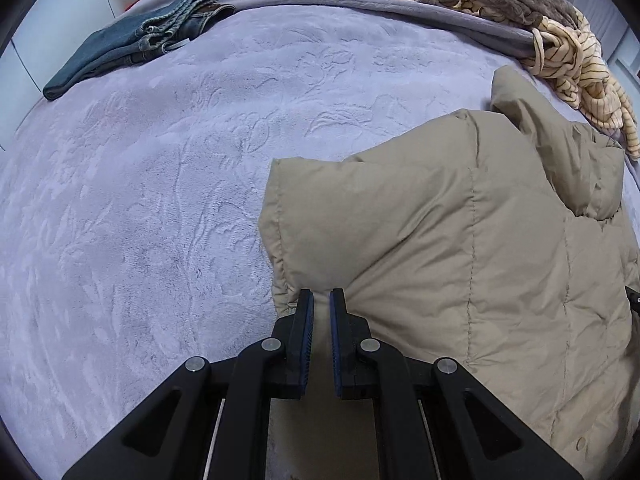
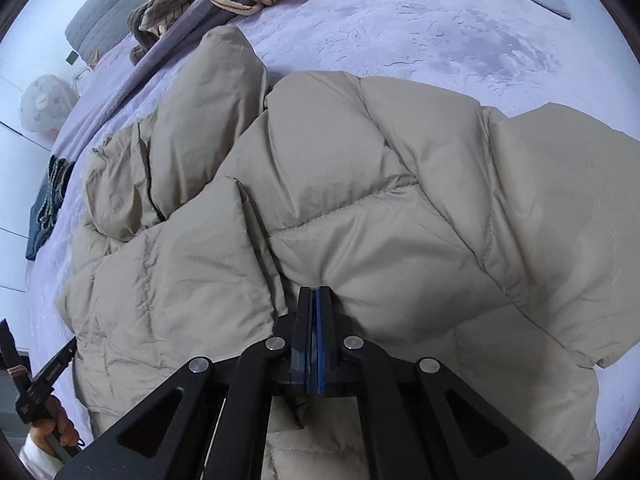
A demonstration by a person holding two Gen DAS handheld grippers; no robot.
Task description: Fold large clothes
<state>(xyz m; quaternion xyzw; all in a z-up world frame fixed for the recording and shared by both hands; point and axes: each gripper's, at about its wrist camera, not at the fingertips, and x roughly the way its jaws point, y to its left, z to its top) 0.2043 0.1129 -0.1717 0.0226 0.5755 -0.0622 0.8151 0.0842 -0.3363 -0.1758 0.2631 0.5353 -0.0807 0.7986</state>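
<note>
Two claws point steeply down at a beige puffer jacket (image 2: 360,200) spread on the lilac bed (image 1: 140,200). Left claw (image 1: 321,300) nips a fold at the jacket's edge; right claw (image 2: 315,296), pads together, rests against the quilting, apparently holding nothing.

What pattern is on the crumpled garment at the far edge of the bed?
The crumpled cream garment has thin dark stripes, with brown fleece alongside; clearest in the left wrist view.
</note>
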